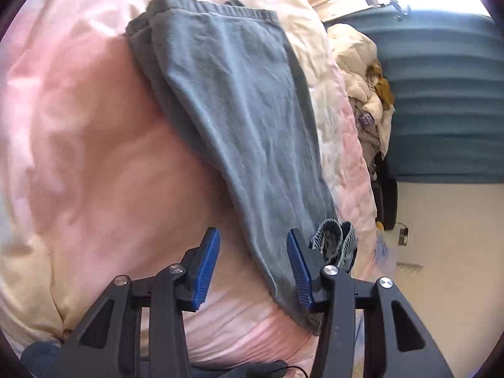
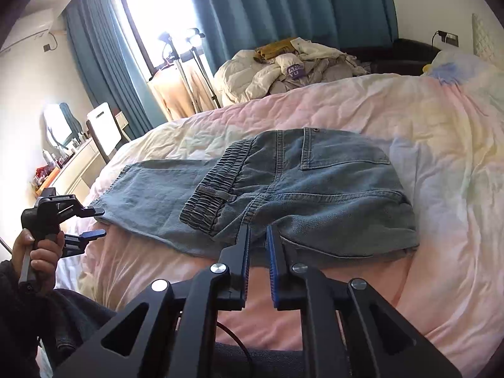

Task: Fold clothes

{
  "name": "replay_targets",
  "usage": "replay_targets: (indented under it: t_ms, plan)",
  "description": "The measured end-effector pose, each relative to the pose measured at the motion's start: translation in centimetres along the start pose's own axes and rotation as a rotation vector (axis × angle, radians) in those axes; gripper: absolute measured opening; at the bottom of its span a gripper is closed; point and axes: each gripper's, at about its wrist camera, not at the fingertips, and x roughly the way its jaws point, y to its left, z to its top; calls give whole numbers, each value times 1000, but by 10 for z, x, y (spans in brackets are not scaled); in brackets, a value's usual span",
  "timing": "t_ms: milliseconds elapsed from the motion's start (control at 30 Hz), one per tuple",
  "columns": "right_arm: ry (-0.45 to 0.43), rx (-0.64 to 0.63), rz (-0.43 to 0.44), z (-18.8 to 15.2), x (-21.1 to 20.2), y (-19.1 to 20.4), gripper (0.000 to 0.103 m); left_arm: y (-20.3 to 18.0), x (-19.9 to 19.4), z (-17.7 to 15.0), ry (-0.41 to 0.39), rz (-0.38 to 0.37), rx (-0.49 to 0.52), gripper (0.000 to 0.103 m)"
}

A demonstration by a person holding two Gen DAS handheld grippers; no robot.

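Note:
Grey-blue jeans [image 2: 315, 189] lie partly folded on the pink bed cover [image 2: 409, 110]; the waist half with elastic band and back pocket lies over the legs. In the left wrist view the jeans [image 1: 233, 110] stretch away from me. My left gripper [image 1: 253, 236] is open, its jaws on either side of the near edge of the cloth, holding nothing; it also shows in the right wrist view [image 2: 94, 223] at the leg end. My right gripper [image 2: 258, 231] has its jaws close together at the jeans' near edge, with a narrow gap between the pads.
A heap of clothes and bedding [image 2: 283, 66] lies at the bed's far side. Blue curtains [image 2: 283, 6], a lamp stand [image 2: 189, 53], a chair [image 2: 104, 126] and a dresser [image 2: 75, 163] stand beyond. A pillow [image 2: 456, 63] is at the far right.

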Motion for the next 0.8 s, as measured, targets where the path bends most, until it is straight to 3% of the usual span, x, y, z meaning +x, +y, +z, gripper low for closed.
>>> replay_targets:
  t_ms: [200,367,667,800]
  plan:
    - [71,68,15,-1,19,-12,17,3,26,19,-27,-5,-19,47]
    - [124,78,18,-4,35,-13,17,13,49,23,-58,-54,-125,47]
    - [161,129,-18,-3,54,-26,17,20,55,38,-164,-158,-190,47]
    - [169,154,-62,-2,58,-35,17,16,45,35,-251,-138,-159,42]
